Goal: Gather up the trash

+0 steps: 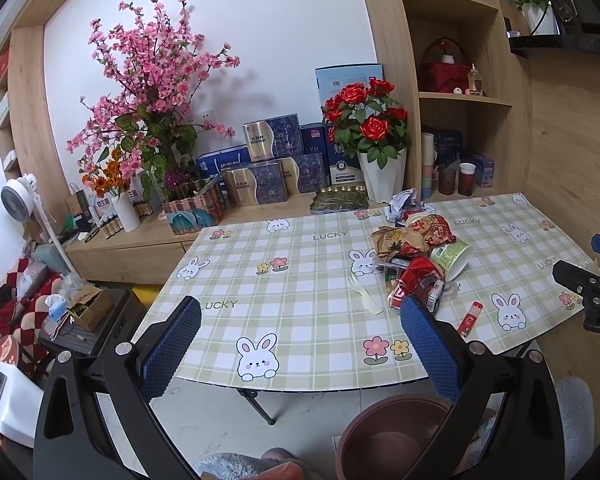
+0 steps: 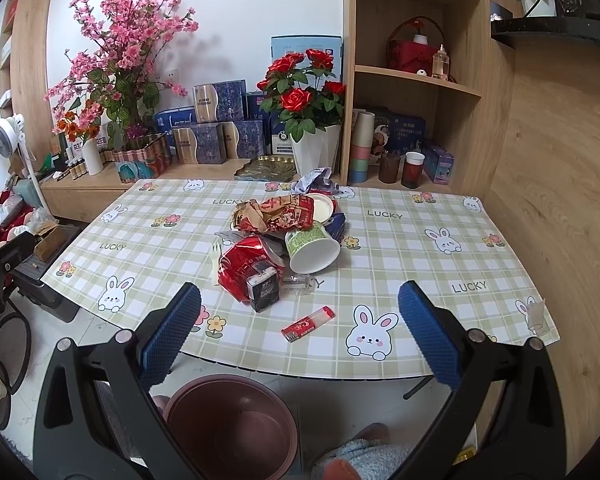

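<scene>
Wooden shelving and a white wall back the desk (image 2: pixel 400 240), which we see covered in a glossy green-checked cloth printed with rabbits, flowers and "LUCKY". Our left gripper (image 1: pixel 300 344) hovers over the near edge with its fingers (image 1: pixel 172 348) spread wide, the blue, finely ribbed pads touching nothing. Our right gripper (image 2: pixel 300 336) does the same: fingers (image 2: pixel 428 332) far apart, holding nothing, above the desk's front edge.

Near the middle of the desk lies the trash pile (image 2: pixel 284 240). We pick out a crumpled red foil wrapper (image 2: pixel 244 264), a small dark carton (image 2: pixel 265 286) leaning against it, a green-and-white paper cup (image 2: pixel 312 246) tipped on its side with its round mouth toward us, creased brown-and-red paper (image 2: pixel 276 212), and a white plastic fork (image 2: pixel 215 258) flat on the cloth at the pile's left. Apart from the heap, closer to us, rests a small red tube (image 2: pixel 308 324).

Below the desk's edge, on the floor, stands a round, smooth, reddish-brown plastic bin (image 2: pixel 232 424).
</scene>
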